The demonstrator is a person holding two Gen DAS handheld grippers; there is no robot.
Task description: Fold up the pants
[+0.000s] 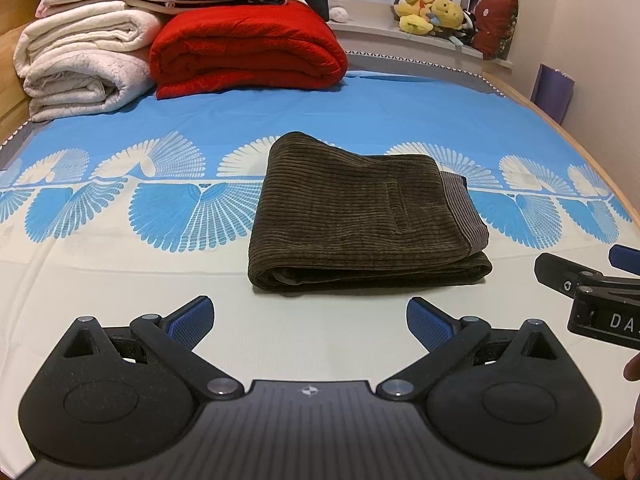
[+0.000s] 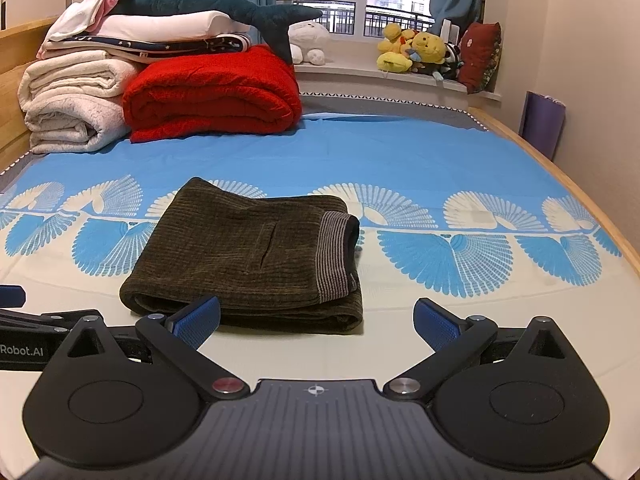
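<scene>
Left wrist view: the right gripper [image 1: 600, 276] enters at the right edge, its body lettered "DA", the rest cut off. The left gripper [image 1: 310, 322] is spread wide and empty. Beyond it the pants [image 1: 360, 216], dark olive corduroy, lie folded into a compact stack on the blue-and-white sheet [image 1: 120, 208].

Right wrist view: "Robot.AI" reads on the left gripper's body. The right gripper [image 2: 316, 324] stands wide, holding nothing. The pants' striped grey waistband [image 2: 334, 256] faces right; a slit, probably a pocket, marks the top.

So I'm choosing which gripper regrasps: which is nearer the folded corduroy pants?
Right. The right gripper has one blue fingertip overlapping the corduroy pants' near edge; the left gripper sits back with bare sheet before the pants.
</scene>
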